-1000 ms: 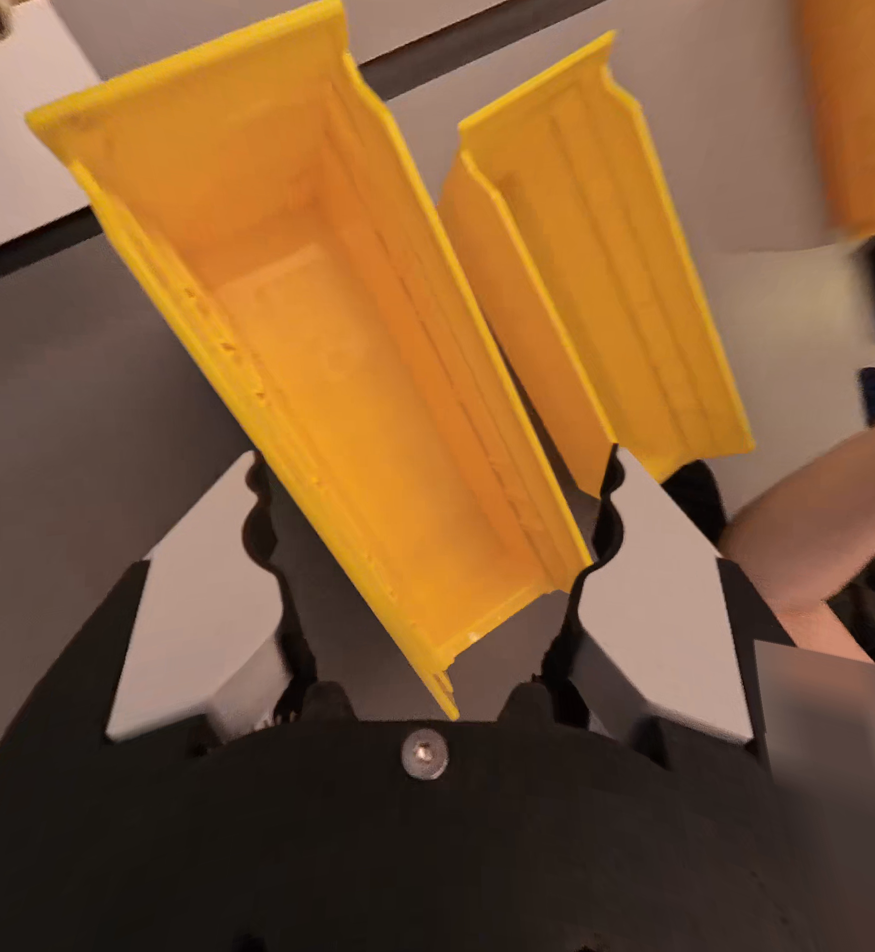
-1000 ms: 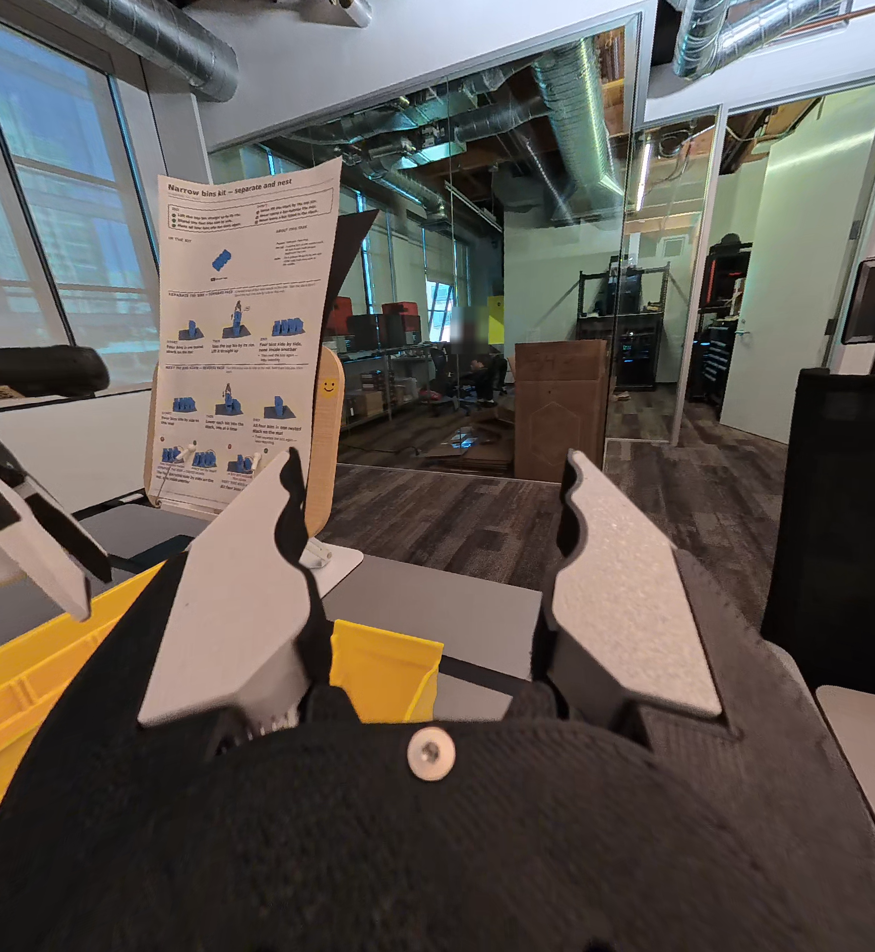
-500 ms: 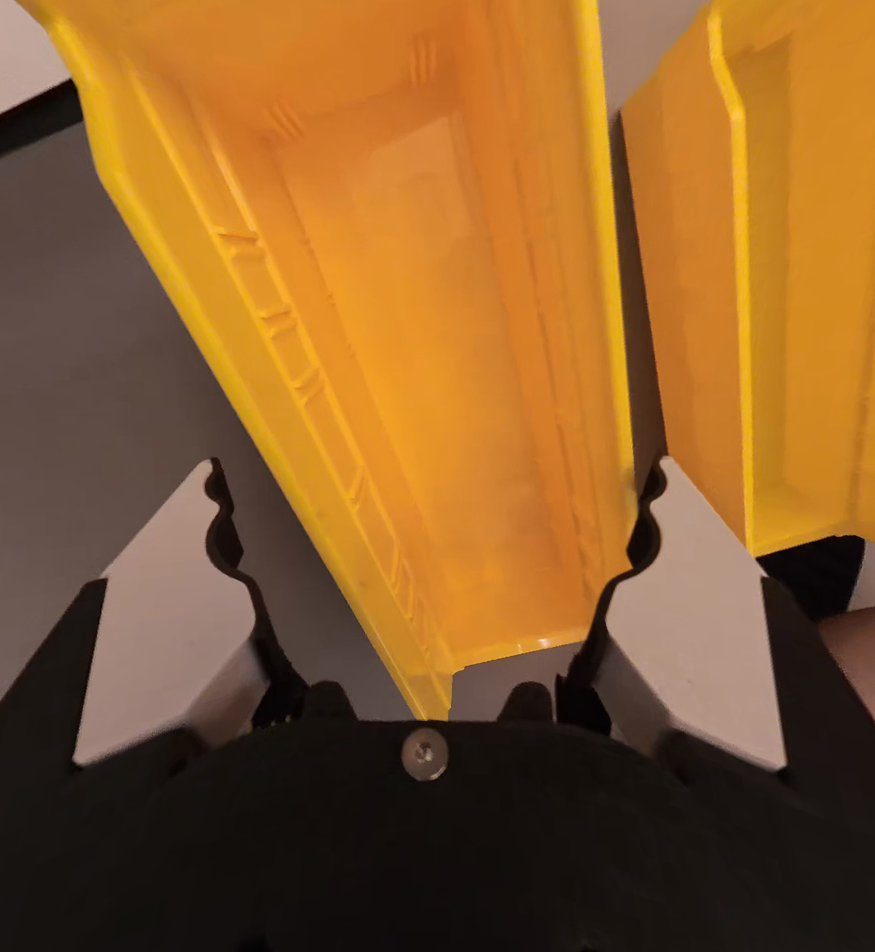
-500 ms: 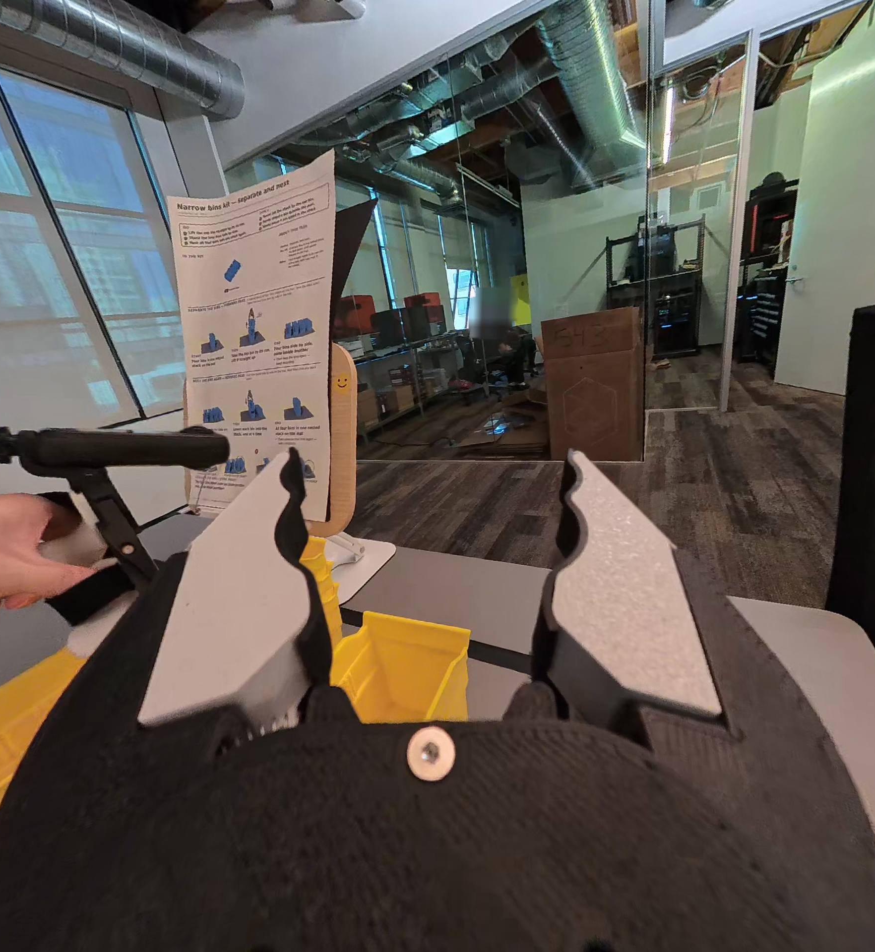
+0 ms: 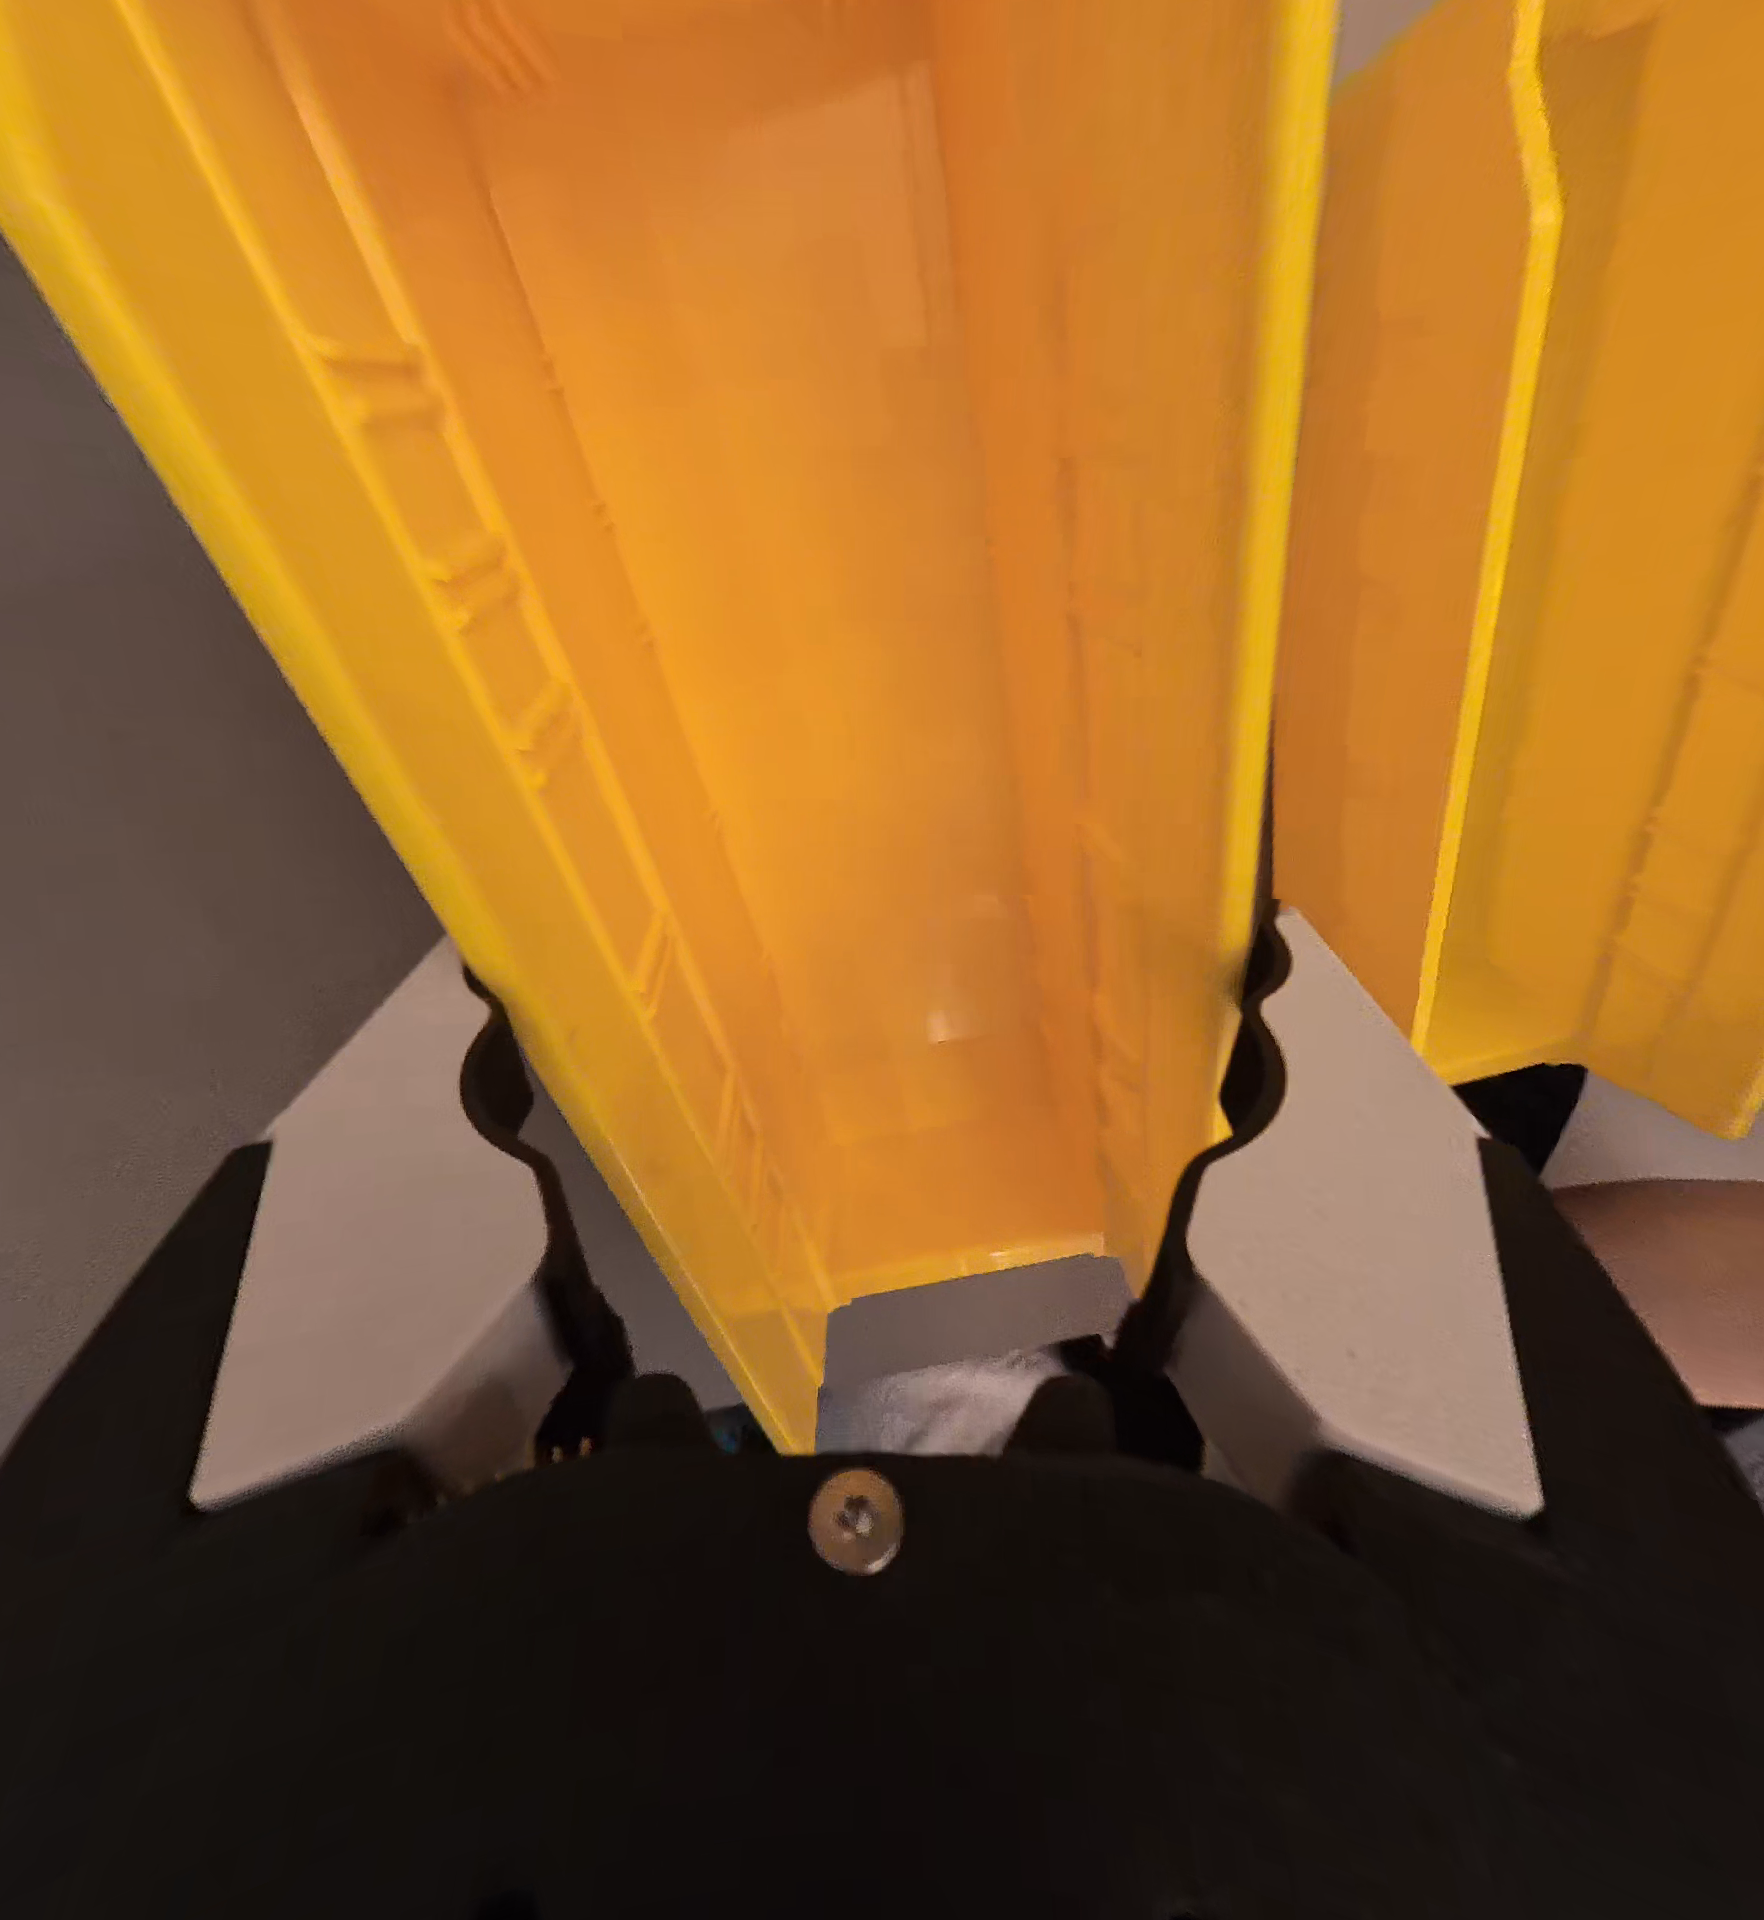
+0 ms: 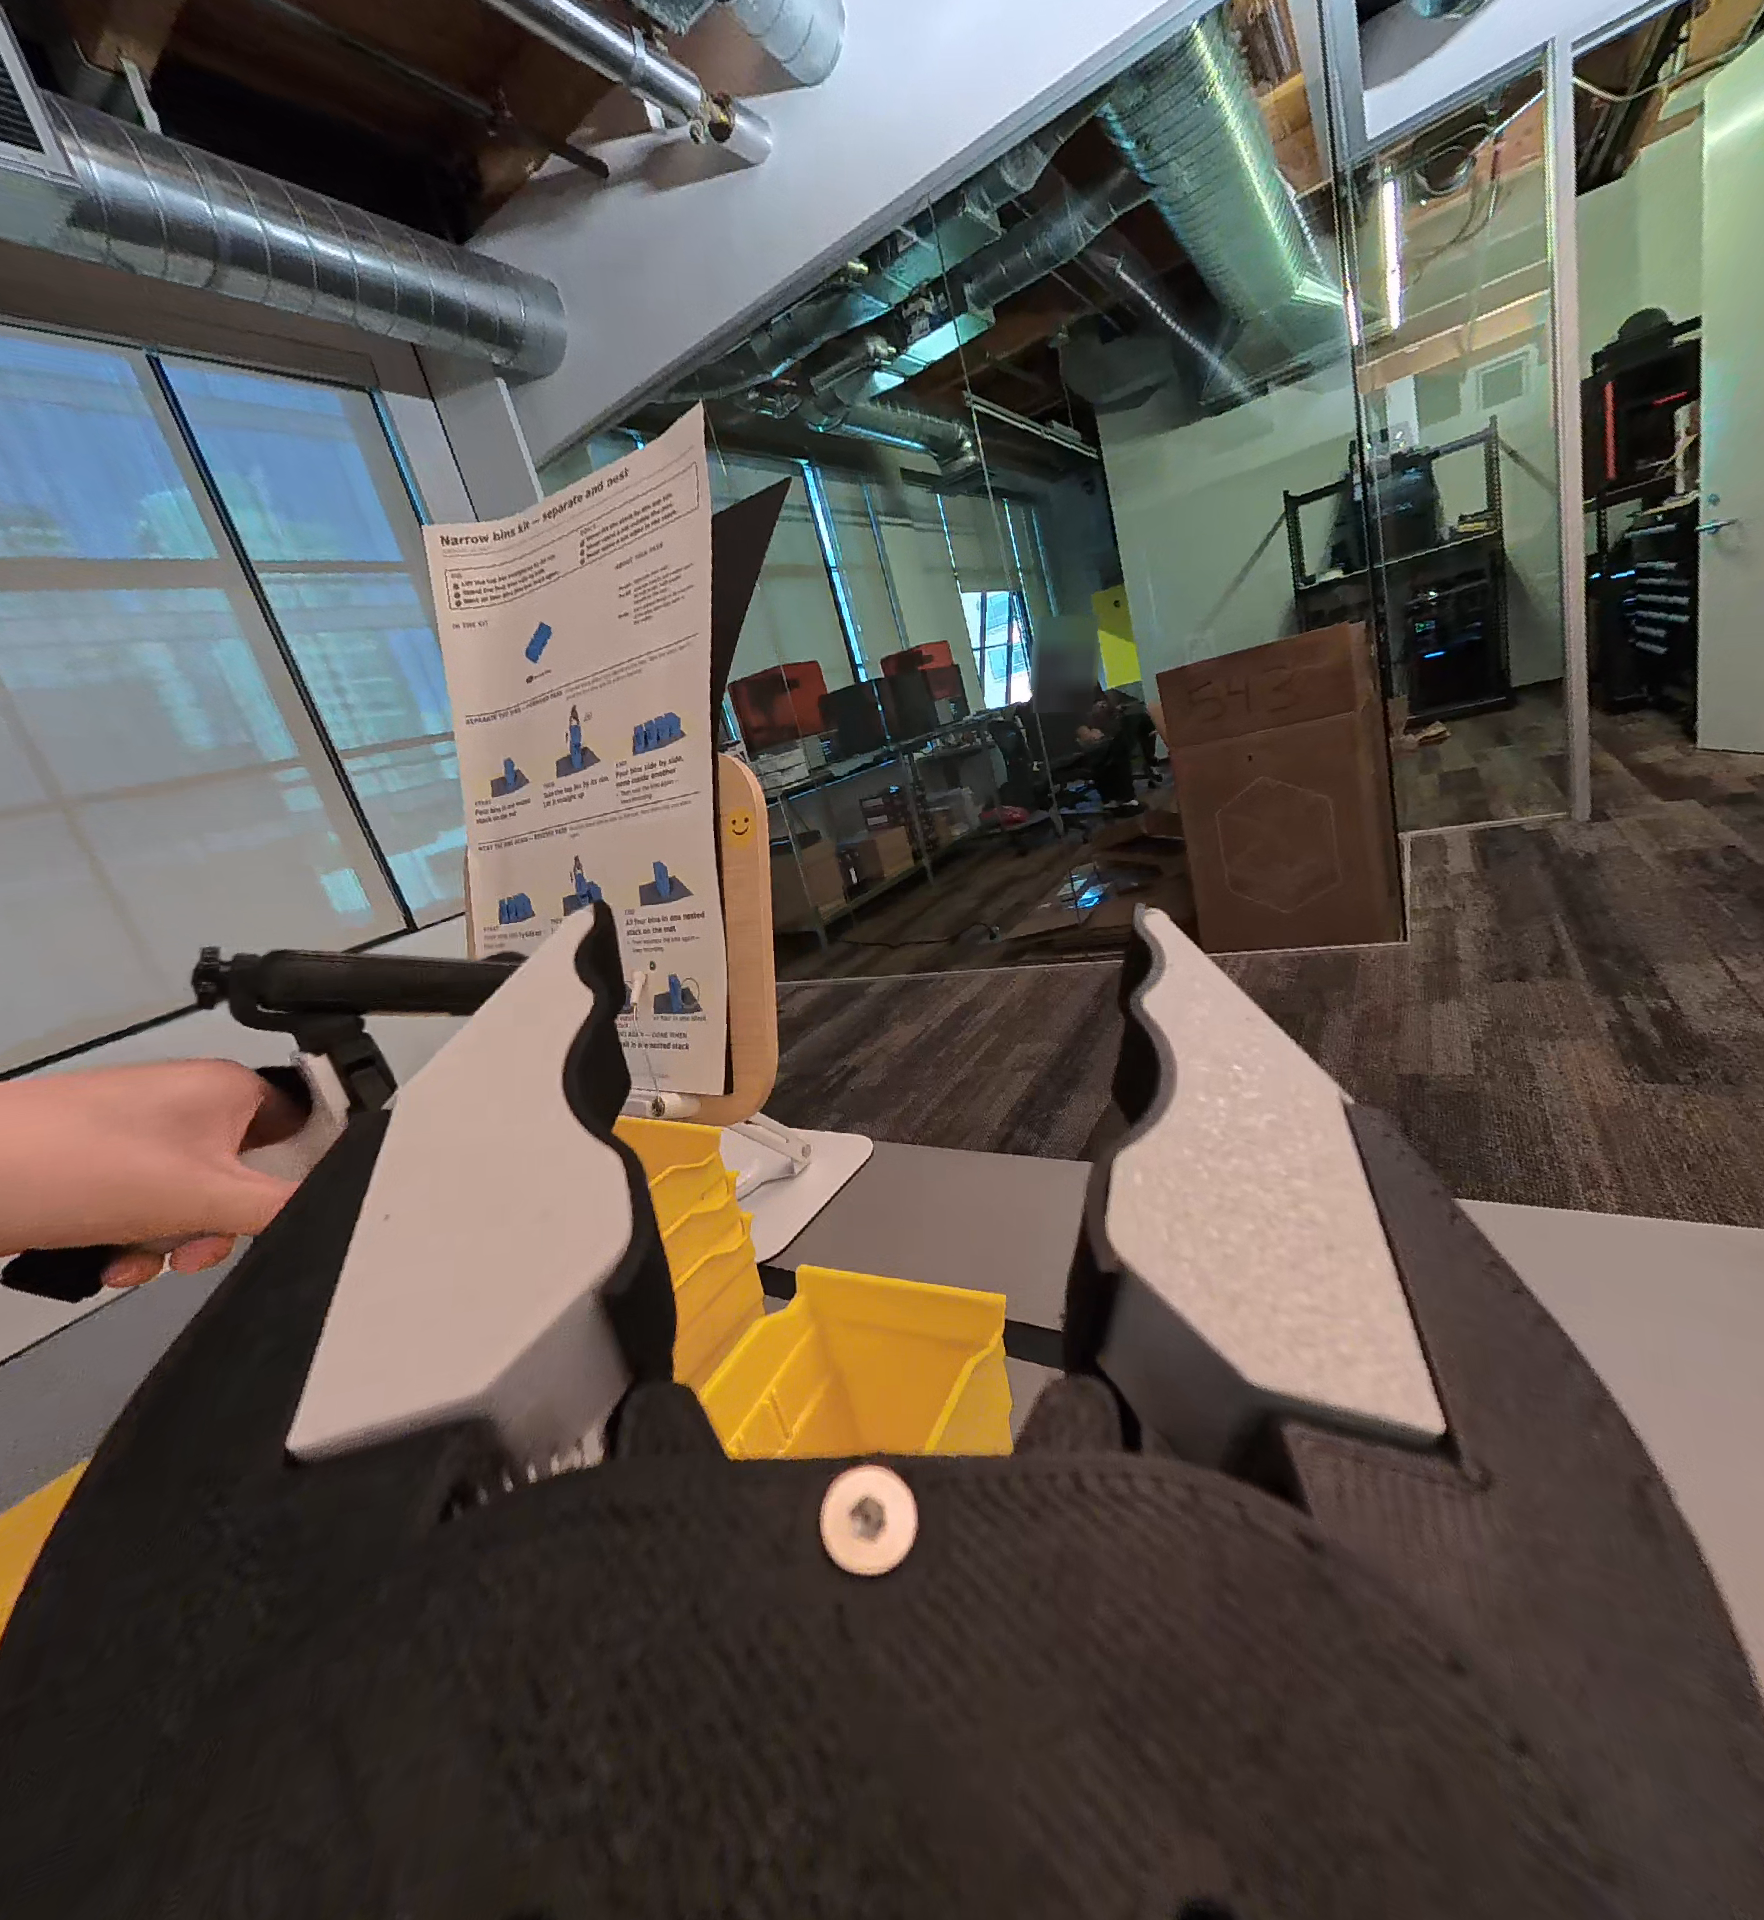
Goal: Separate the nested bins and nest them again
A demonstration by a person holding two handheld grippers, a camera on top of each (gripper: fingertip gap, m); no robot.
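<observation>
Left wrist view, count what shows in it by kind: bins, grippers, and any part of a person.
Yellow bins: 2
Gripper: 1
Person's arm: 1
Total: 4

instruction sheet point(image 6: 587, 727) on wooden stand point(image 6: 750, 935) | cardboard box point(image 6: 1283, 790) | possibly shelving point(image 6: 1397, 582) behind glass

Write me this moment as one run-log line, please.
left gripper: straddles yellow bin, grip unclear | right gripper: open, empty | second bin: beside first, separate
</observation>
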